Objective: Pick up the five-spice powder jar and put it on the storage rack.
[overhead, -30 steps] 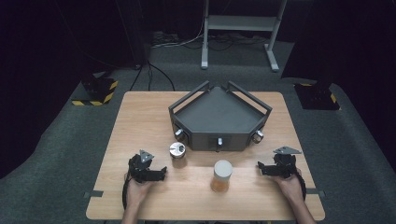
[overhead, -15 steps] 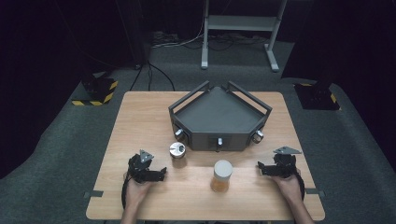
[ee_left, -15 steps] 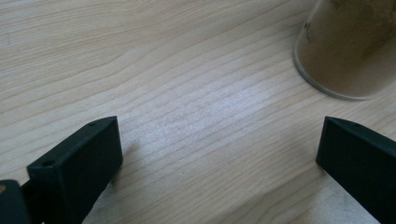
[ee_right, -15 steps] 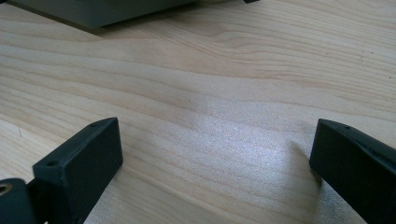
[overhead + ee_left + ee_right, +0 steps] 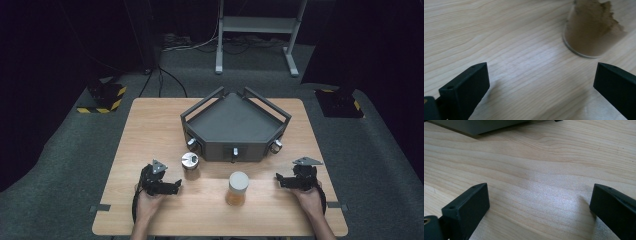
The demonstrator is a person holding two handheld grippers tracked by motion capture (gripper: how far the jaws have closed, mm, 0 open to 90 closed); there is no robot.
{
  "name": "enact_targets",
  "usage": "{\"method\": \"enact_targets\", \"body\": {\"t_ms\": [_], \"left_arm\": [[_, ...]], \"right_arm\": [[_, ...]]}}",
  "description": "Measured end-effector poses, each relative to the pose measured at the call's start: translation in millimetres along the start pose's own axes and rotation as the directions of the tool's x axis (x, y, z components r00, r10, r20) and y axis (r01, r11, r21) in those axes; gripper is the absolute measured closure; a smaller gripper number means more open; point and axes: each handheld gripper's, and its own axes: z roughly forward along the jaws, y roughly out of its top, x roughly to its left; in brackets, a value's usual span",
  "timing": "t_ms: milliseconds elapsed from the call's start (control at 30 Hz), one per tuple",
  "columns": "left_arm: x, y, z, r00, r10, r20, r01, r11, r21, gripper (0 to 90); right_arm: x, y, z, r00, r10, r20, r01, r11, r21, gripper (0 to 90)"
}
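At the lower centre of the high view, a clear jar (image 5: 237, 188) with a pale lid and brownish contents stands upright on the wooden table (image 5: 150, 130), between the two hand-held grippers and apart from both. Left gripper (image 5: 172, 187) rests on the tabletop at lower left, its jaws spread wide with nothing between them; in the left gripper view those black jaws frame bare wood, and the jar (image 5: 589, 30), packed with brown powder, sits beyond them at upper right. Right gripper (image 5: 278, 180) lies at lower right of the high view, jaws likewise wide apart and gripping nothing; in the right gripper view they bracket bare wood grain, with the base of the grey tray (image 5: 474, 126) crossing the upper left corner. A smaller jar (image 5: 190, 164) with a shiny metal lid stands just above and right of the left gripper, close to the front of the dark five-sided tray (image 5: 235, 122), which fills the middle of the table with its rails and front knobs. Hands (image 5: 148, 204) hold each tool from the bottom edge. Compared with the frames a second and half a second ago, both grippers, both jars and the tray sit in the same places; no shift can be made out
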Motion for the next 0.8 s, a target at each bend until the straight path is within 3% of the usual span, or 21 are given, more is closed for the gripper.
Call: {"method": "enact_targets", "body": {"t_ms": [200, 800], "left_arm": [[-7.1, 5.3, 5.8, 0.9987, 0.039, 0.033, -0.04, 0.9991, 0.011, 0.6], [-20.6, 13.0, 17.4, 0.9948, 0.08, 0.064, -0.079, 0.9968, -0.009, 2.7]], "right_arm": [[0.3, -0.1, -0.1, 1.0, 0.002, 0.001, -0.002, 1.0, 0.0, 2.6], [0.5, -0.4, -0.3, 1.0, 0.005, 0.002, -0.005, 1.0, -0.002, 3.2]]}}
